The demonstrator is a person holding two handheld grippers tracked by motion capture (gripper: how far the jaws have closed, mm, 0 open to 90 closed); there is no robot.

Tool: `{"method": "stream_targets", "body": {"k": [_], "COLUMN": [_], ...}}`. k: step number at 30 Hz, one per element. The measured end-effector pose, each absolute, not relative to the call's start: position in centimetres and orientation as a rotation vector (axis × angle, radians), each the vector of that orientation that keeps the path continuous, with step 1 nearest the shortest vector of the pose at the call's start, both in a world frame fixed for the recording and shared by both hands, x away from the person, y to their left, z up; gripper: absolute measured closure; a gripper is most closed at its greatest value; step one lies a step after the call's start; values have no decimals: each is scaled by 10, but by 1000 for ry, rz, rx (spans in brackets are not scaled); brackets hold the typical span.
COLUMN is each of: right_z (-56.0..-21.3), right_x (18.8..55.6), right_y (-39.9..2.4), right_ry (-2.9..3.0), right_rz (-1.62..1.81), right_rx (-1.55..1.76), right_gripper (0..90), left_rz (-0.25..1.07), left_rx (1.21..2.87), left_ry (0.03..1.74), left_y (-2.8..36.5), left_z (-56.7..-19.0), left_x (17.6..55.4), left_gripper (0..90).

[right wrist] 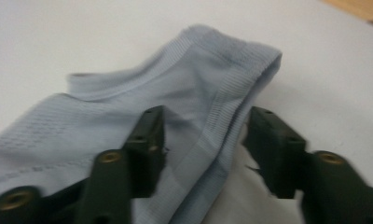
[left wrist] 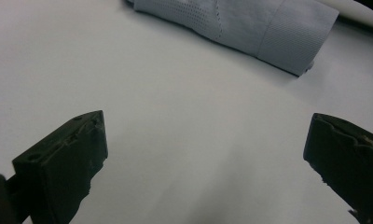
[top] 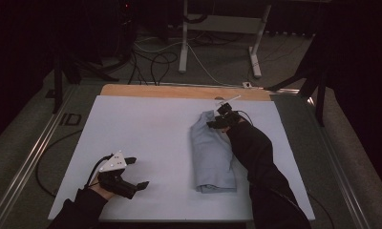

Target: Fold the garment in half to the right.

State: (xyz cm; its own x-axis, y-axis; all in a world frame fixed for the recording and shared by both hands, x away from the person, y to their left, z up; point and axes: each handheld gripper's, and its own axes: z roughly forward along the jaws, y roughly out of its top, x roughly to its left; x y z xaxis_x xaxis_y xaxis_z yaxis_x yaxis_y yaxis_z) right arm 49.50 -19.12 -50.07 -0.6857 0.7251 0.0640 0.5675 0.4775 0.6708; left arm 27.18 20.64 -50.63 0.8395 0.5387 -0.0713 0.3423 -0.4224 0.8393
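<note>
Left gripper fingers wide apart, empty; right gripper fingers parted astride folded garment.

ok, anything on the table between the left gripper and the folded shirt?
Nothing visible. Bare white table top lies between the left gripper, jaws open, and the folded shirt. The right gripper is at the shirt's far end.

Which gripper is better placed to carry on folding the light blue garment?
Probably the right gripper: it sits at the far end of the garment, jaws apart with the fabric's edge between them. The left gripper rests open on the bare white table, well apart from the cloth.
</note>
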Motion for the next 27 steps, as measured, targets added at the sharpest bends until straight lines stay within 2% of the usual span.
{"method": "stream_targets", "body": {"k": [3, 4, 5, 6, 10, 14, 24, 27], "right_z": [-488, -488, -480, -476, -467, -455, -449, -452], "right_x": [487, 487, 479, 473, 458, 425, 366, 342], "right_y": [-192, -192, -191, -191, -188, -185, -184, -188], "right_ry": [2496, 2496, 2522, 2522, 2526, 2543, 2577, 2609], "right_rz": [1076, 1076, 1127, 1143, 1169, 1211, 1285, 1310], "right_rx": [1103, 1103, 1072, 1045, 998, 899, 775, 749], "right_gripper": [238, 238, 170, 159, 150, 167, 183, 130], "left_rz": [259, 259, 261, 259, 259, 259, 266, 271], "left_rx": [2048, 2048, 2050, 2048, 2049, 2044, 2036, 2042], "left_ry": [646, 646, 643, 643, 639, 643, 647, 645], "left_y": [208, 208, 208, 208, 208, 210, 212, 212], "left_z": [-505, -505, -505, -505, -505, -504, -504, -504], "left_x": [272, 272, 271, 272, 271, 272, 272, 271], "left_gripper": [6, 6, 6, 6, 6, 6, 6, 6]}}
